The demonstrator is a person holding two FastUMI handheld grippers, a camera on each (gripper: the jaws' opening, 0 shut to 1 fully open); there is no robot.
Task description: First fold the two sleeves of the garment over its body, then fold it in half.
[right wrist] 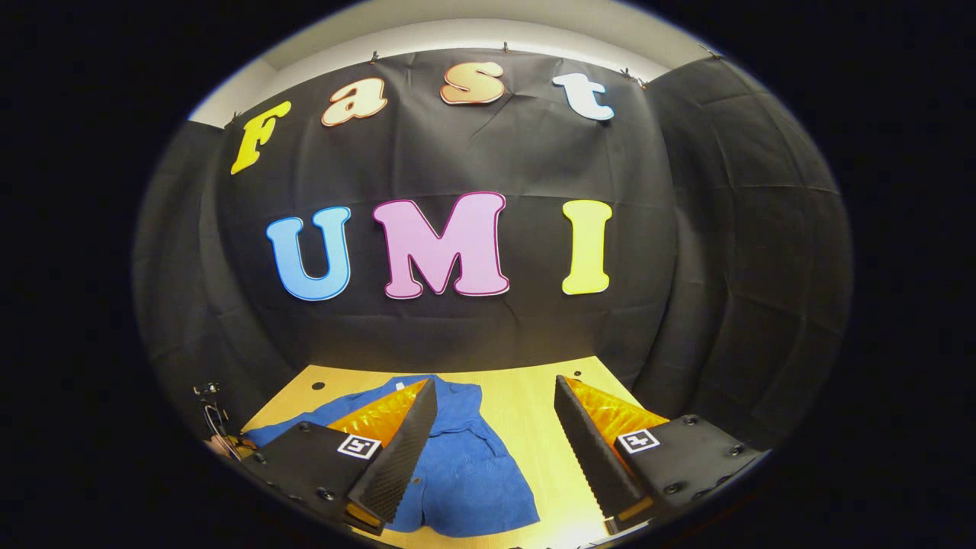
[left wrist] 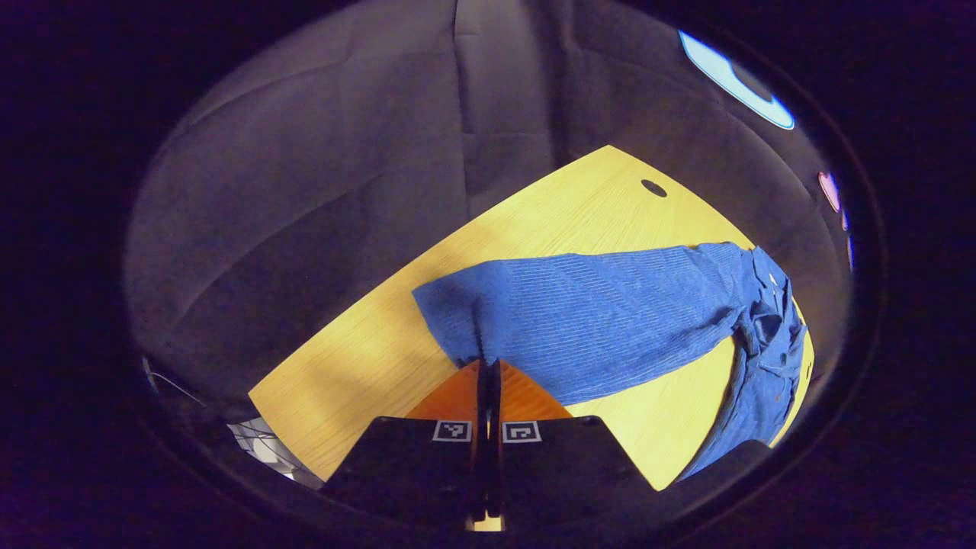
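In the left gripper view, the left gripper has its fingers pressed together on the near edge of a blue garment's sleeve, which stretches across the wooden counter toward the garment bunched at the far right. In the right gripper view, the right gripper hovers with fingers spread wide apart, holding nothing, above the garment lying on the counter beyond.

We see the left hand-held gripper with its fingers pressed together, pinching the near edge of the blue garment, which stretches ahead and rightward across the wooden bench, its bunched end farthest away.
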